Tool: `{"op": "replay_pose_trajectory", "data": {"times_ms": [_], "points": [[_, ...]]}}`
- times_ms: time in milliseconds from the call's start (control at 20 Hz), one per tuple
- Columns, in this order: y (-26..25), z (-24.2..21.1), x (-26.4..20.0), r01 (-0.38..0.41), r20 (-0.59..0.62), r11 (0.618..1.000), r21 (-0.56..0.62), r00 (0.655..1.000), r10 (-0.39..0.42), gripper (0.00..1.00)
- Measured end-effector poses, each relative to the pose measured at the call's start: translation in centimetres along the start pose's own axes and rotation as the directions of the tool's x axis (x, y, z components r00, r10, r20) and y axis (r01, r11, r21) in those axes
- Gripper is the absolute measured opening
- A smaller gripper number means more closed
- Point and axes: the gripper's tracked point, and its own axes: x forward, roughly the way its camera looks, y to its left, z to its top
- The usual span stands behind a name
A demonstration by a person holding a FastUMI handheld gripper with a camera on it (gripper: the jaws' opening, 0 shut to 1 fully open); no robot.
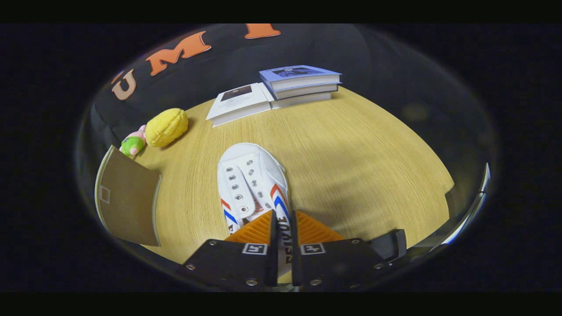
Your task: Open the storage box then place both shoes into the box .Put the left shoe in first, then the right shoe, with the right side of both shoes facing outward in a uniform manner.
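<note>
White canvas shoe (pixel 252 184) lies on the wooden surface (pixel 351 166), heel wall between the gripper (pixel 283 221) jaws, which pinch it. Likely light, soft-sided; collar folds, so the heel rim is the sound hold. Box flap (pixel 127 197) sits left.

Side of the white shoe (pixel 252 184), pinched in the claw (pixel 281 224), reads "FEIYUE"

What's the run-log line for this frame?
gripper: shut on white shoe side wall | shoe: toe pointing away | brown flap: left of shoe
</note>
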Motion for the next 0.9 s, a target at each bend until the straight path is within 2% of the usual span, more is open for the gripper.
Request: {"op": "replay_pose_trajectory", "data": {"times_ms": [50,250,400,650,900], "points": [[0.4,-0.2,-0.3,-0.001,-0.006,1.0,0.02,1.0,0.001,0.01],[1.3,0.6,-2.1,0.062,0.033,0.998,0.023,0.998,-0.062,0.01],[3.2,1.5,-4.3,0.04,0.067,0.995,0.089,0.997,-0.046,0.01],[7.4,3.2,-9.9,0.028,0.17,0.993,0.113,0.984,-0.047,0.0],[14.1,4.1,-15.1,-0.042,0.246,0.991,0.129,0.969,0.009,0.0]]}}
